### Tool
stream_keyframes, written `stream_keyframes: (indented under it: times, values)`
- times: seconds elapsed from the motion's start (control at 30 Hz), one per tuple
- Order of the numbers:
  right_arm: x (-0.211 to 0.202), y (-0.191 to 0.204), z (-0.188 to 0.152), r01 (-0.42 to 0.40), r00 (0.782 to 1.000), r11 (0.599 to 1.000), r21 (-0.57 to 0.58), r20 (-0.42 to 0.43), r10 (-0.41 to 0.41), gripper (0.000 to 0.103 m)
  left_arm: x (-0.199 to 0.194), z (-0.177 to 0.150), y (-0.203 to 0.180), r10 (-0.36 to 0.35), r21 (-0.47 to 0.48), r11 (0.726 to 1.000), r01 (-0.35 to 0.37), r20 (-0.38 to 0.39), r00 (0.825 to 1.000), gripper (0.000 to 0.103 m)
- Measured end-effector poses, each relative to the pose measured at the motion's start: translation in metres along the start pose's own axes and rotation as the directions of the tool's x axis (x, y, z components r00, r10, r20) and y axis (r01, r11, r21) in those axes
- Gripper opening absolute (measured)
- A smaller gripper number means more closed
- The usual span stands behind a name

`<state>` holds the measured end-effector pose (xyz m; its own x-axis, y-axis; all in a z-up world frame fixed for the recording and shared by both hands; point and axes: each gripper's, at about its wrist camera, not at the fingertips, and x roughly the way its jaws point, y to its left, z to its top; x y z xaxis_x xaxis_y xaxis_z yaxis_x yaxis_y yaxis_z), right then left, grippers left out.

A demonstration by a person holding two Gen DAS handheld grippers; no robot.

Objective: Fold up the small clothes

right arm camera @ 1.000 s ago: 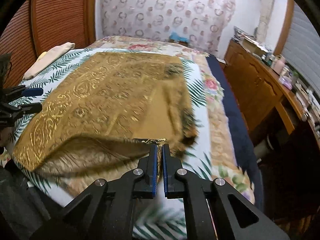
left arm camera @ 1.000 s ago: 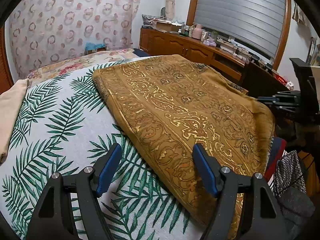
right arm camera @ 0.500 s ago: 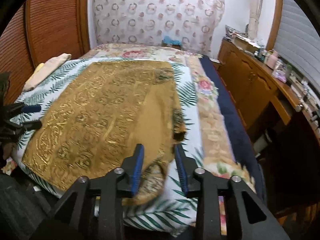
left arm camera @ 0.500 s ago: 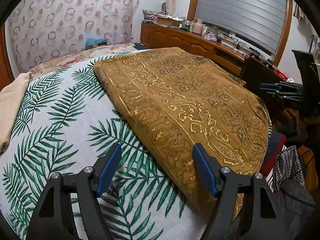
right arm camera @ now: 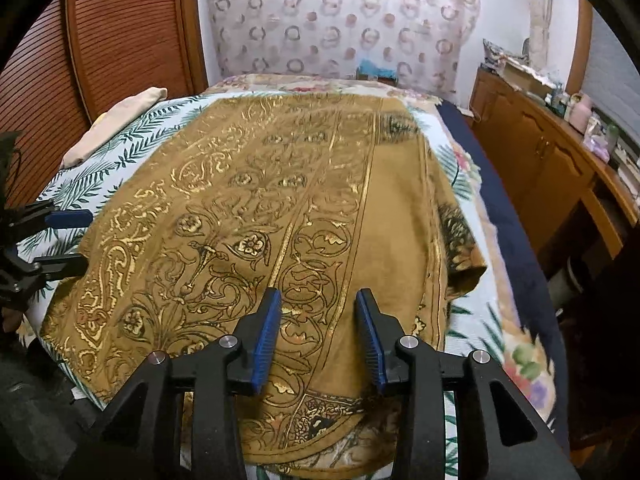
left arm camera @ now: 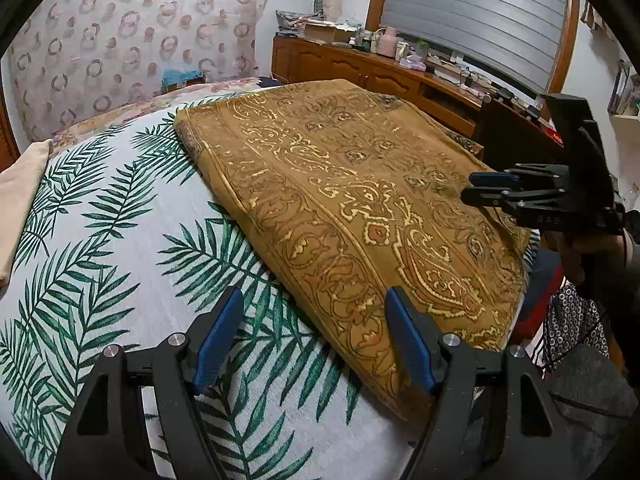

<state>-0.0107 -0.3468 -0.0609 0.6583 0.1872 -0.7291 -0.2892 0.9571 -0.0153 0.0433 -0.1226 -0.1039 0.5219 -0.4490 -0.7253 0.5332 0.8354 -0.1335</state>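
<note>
Left gripper [left arm camera: 312,338] agape, empty; right gripper [right arm camera: 318,330] opening, nothing pinched — the gold-patterned cloth [right arm camera: 256,220] lies folded (once, apparently) at twelve o'clock on the palm-print bedspread [left arm camera: 120,240]; further folds remain.

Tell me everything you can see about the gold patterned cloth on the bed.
The mustard-gold cloth looks woven, printed with shiny gold paisley and floral scrollwork, striped borders and dark corner motifs. It lies folded, mostly flat, on the palm-leaf bedspread, with a lower layer showing along one side and its near edge drooping over the bed's edge. The right gripper hovers above it, jaws opening, nothing between them. The left gripper stands open over its side edge, not gripping it.
</note>
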Motion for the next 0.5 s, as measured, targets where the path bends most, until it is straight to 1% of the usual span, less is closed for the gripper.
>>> stream_keyframes:
  times: [0.03,0.07,0.1,0.13,0.17,0.2,0.27,0.37,0.43,0.47,0.5]
  values:
    - [0.001,-0.001,-0.001,-0.005,1.000,1.000,0.005,0.001,0.005,0.041,-0.001,-0.001,0.000,-0.005,0.000,1.000,0.005,-0.002,1.000,0.074]
    - [0.001,-0.003,-0.001,-0.011,1.000,1.000,0.005,0.003,0.011,0.043,-0.001,-0.003,-0.001,-0.017,0.000,1.000,0.017,-0.006,1.000,0.071]
    - [0.002,-0.004,-0.001,-0.017,1.000,1.000,0.002,0.004,0.017,0.046,-0.002,-0.005,-0.002,-0.030,-0.001,1.000,0.030,-0.012,0.999,0.064]
    - [0.001,-0.004,-0.002,-0.022,1.000,1.000,-0.001,0.005,0.022,0.047,-0.002,-0.007,-0.004,-0.048,-0.001,0.999,0.048,-0.022,0.999,0.061]
    - [0.001,-0.003,-0.002,-0.025,1.000,1.000,-0.001,0.005,0.025,0.050,-0.003,-0.009,-0.005,-0.052,0.002,0.999,0.052,-0.022,0.998,0.057]
    - [0.000,-0.004,-0.003,-0.031,1.000,1.000,-0.003,0.004,0.031,0.056,-0.005,-0.010,-0.006,-0.056,0.006,0.998,0.056,-0.021,0.998,0.052]
    - [0.000,-0.003,-0.005,-0.043,0.999,0.999,-0.006,0.002,0.043,0.062,-0.007,-0.013,-0.009,-0.070,0.013,0.997,0.070,-0.027,0.997,0.046]
    - [0.000,0.000,-0.005,-0.037,0.999,0.999,-0.011,0.002,0.037,0.064,-0.009,-0.014,-0.013,-0.096,0.017,0.995,0.096,-0.037,0.995,0.040]
    - [-0.002,-0.002,-0.004,-0.042,0.999,0.999,-0.002,0.005,0.042,0.064,-0.009,-0.013,-0.014,-0.125,0.018,0.992,0.126,-0.046,0.991,0.032]
    - [-0.002,-0.001,-0.005,-0.046,0.999,0.999,0.004,0.007,0.046,0.064,-0.008,-0.012,-0.016,-0.136,0.025,0.990,0.138,-0.057,0.989,0.022]
    - [0.000,0.002,-0.006,-0.047,0.999,0.999,0.009,0.009,0.047,0.064,-0.008,-0.011,-0.017,-0.134,0.030,0.990,0.136,-0.056,0.989,0.014]
